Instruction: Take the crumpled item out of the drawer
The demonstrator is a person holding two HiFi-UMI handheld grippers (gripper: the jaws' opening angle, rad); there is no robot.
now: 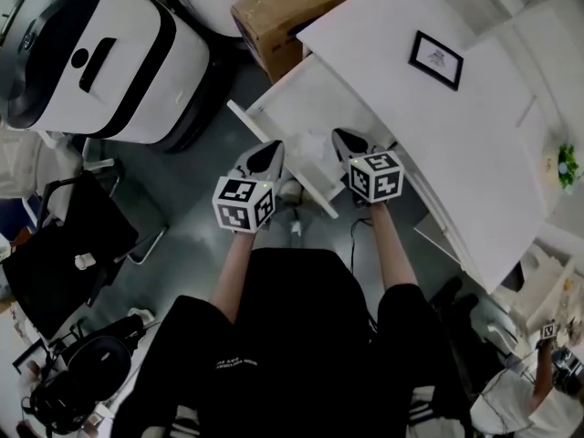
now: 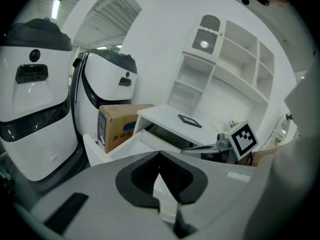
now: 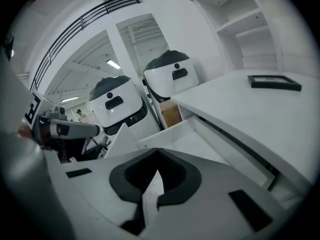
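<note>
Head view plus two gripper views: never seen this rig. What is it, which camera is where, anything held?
No robot: a person holds a two-jaw gripper in each hand; the marker cubes are part of them. The head view comes from a camera on the person's head, looking steeply down: left gripper and right gripper point at an open drawer of a desk. The gripper views come from a camera riding on each gripper, looking along its jaws. Both pairs of jaws are shut, holding nothing. A black frame lies on the desk; a cardboard box stands beside it. The drawer's contents are too unclear to name.
</note>
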